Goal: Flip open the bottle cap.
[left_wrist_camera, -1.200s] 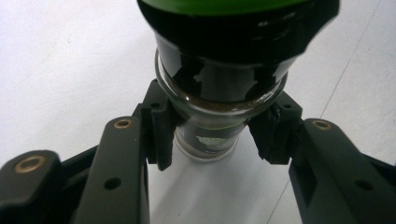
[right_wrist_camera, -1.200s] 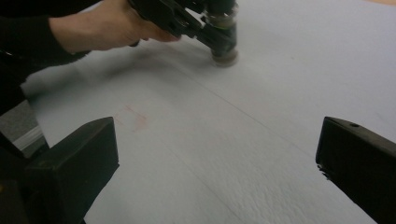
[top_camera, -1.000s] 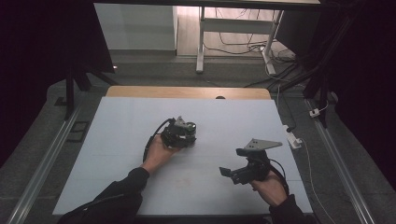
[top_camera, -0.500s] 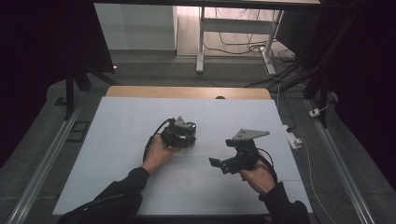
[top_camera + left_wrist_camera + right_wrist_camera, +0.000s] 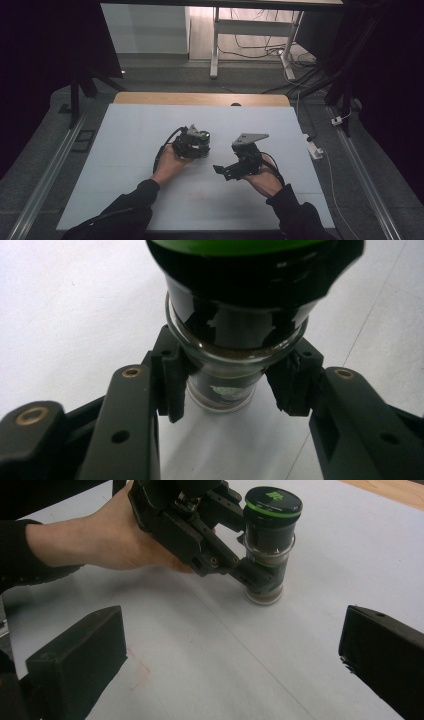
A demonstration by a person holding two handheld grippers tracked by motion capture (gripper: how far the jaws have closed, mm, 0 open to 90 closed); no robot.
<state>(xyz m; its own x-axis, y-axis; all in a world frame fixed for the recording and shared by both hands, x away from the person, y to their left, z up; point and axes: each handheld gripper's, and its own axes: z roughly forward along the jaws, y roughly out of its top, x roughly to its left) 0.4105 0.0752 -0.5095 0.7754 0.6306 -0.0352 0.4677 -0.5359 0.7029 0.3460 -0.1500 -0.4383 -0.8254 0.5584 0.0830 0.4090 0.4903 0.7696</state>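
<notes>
Right now the left hand-held gripper (image 5: 200,146) is clamped on a small clear glass jar with a black screw lid edged in green (image 5: 270,545), which stands upright on the pale grey worktop (image 5: 125,150) a little toward twelve o'clock from the middle of the surface in the high view. In the left gripper view its two black pads (image 5: 172,377) press against the glass below the lid from both sides, and the jar's base rests on the worktop; something dark brown fills the jar behind the glass. The person's left hand (image 5: 170,161) grips the tool's body from seven o'clock of the jar. The right hand-held gripper (image 5: 222,171) sits at about four o'clock of the jar, near it but apart, with its jaws spread wide and nothing between them. In the right gripper view those jaws frame the jar at one o'clock, with bare worktop between. The person's right hand (image 5: 265,180) holds that tool just above the surface, its grey three-cornered plate (image 5: 250,138) on top. A wooden strip (image 5: 200,98) edges the worktop at twelve o'clock.
</notes>
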